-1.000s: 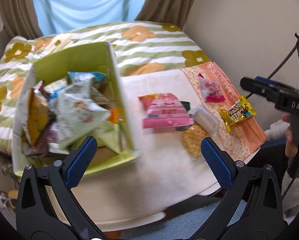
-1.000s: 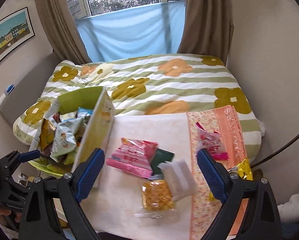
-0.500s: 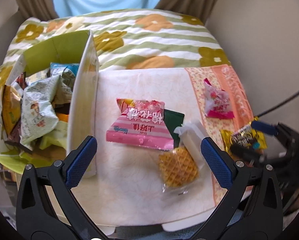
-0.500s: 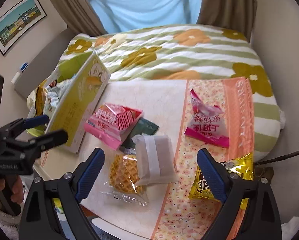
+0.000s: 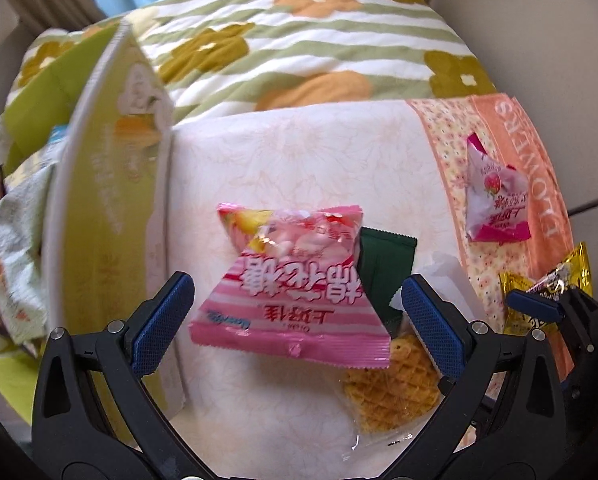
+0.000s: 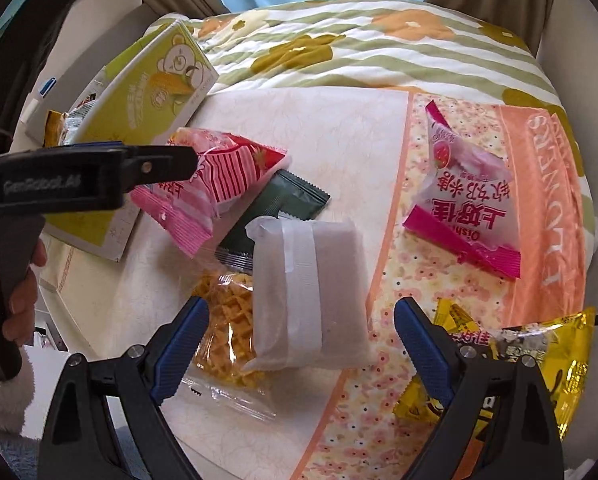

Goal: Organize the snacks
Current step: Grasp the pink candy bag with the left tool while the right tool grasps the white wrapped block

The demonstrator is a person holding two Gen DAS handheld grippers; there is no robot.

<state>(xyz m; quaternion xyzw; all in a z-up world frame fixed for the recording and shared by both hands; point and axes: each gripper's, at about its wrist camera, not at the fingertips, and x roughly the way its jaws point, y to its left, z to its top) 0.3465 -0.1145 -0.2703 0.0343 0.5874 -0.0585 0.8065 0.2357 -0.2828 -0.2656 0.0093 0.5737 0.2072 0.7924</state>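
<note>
Beside the green snack box [image 5: 111,216]: pink striped bag [image 5: 295,296] overlapping dark green sachet [image 5: 383,264] and waffle pack [image 5: 391,392]. Left gripper [image 5: 295,320] spread wide, straddling the bag, nothing gripped. Right gripper [image 6: 299,344] likewise wide, over the white wrapped packet [image 6: 311,292]. Best lowered further, clamped on the bag's middle alone.

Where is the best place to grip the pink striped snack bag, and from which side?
Probably from above, across the puffy middle of the pink striped snack bag. It lies flat on the cloth, between the fingers of the open left gripper, and overlaps the green packet.
</note>
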